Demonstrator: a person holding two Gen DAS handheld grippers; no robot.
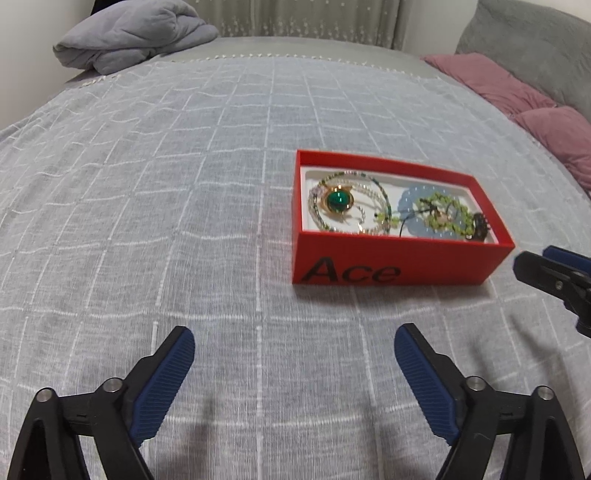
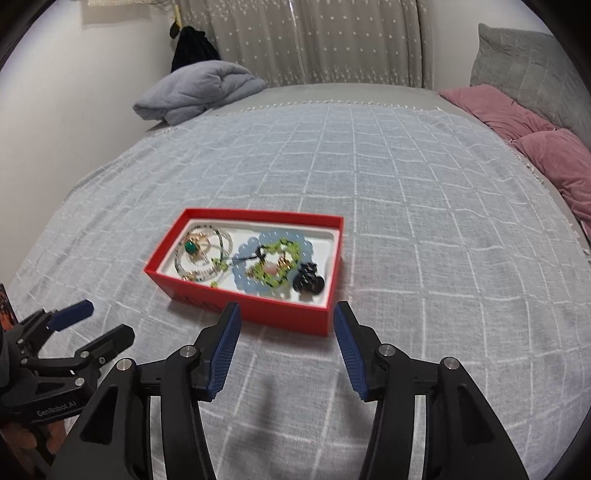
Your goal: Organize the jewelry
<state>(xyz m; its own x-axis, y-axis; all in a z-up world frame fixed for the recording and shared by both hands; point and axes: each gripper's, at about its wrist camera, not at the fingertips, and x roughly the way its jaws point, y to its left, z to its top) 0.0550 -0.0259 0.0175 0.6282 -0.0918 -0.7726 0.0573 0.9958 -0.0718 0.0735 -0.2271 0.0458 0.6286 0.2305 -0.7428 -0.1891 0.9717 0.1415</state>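
Note:
A red open box (image 1: 399, 266) marked "Ace" sits on the checked bedspread. Its white tray holds a green-stone ring (image 1: 338, 199) inside clear beaded bracelets (image 1: 320, 218). There is also a pale blue bead bracelet (image 1: 415, 194), a green bead strand (image 1: 448, 218) and a black hair claw (image 1: 480, 226). My left gripper (image 1: 294, 332) stands open and empty, short of the box's near left corner. My right gripper (image 2: 287, 307) is open just before the box's (image 2: 258, 314) near wall, with nothing between its pads. The left gripper (image 2: 107, 318) shows at the lower left of the right wrist view.
A folded grey blanket (image 1: 133, 33) lies at the bed's far left corner. Pink pillows (image 1: 532, 110) and a grey cushion (image 2: 532, 77) line the right side. A dotted curtain (image 2: 332, 40) hangs behind the bed. The bedspread (image 1: 147, 203) stretches bare to the left of the box.

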